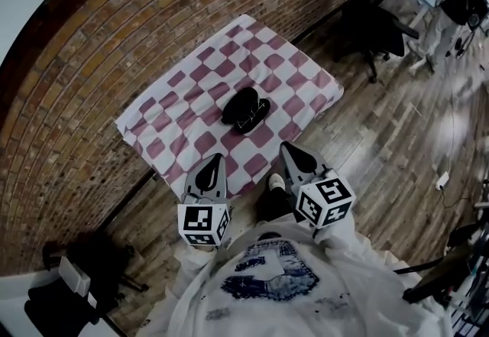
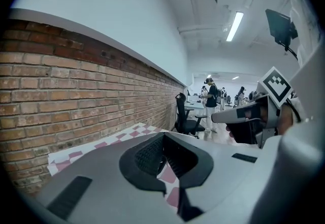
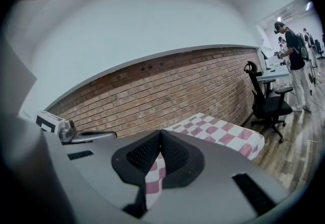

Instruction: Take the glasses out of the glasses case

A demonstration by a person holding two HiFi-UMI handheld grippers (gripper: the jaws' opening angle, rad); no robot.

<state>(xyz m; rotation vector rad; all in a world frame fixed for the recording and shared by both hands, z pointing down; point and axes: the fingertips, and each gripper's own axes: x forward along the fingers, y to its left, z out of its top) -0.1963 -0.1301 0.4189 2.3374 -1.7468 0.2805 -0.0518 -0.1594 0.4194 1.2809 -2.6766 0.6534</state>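
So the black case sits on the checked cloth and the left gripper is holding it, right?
No. The case does sit on the cloth, but the left gripper is short of it, fingers shut on nothing; the head view shows it.

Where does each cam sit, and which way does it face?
Head view: on the person's head, facing steeply down at the checkered table and glasses case; shows left gripper, right gripper, and shirt.
Left gripper view: on the left gripper, facing along its shut jaws over the table toward the brick wall; right gripper shows at right.
Right gripper view: on the right gripper, facing along its shut jaws at table and wall; left gripper shows at left.
Shared: both gripper views catch wall, table, black office chair.
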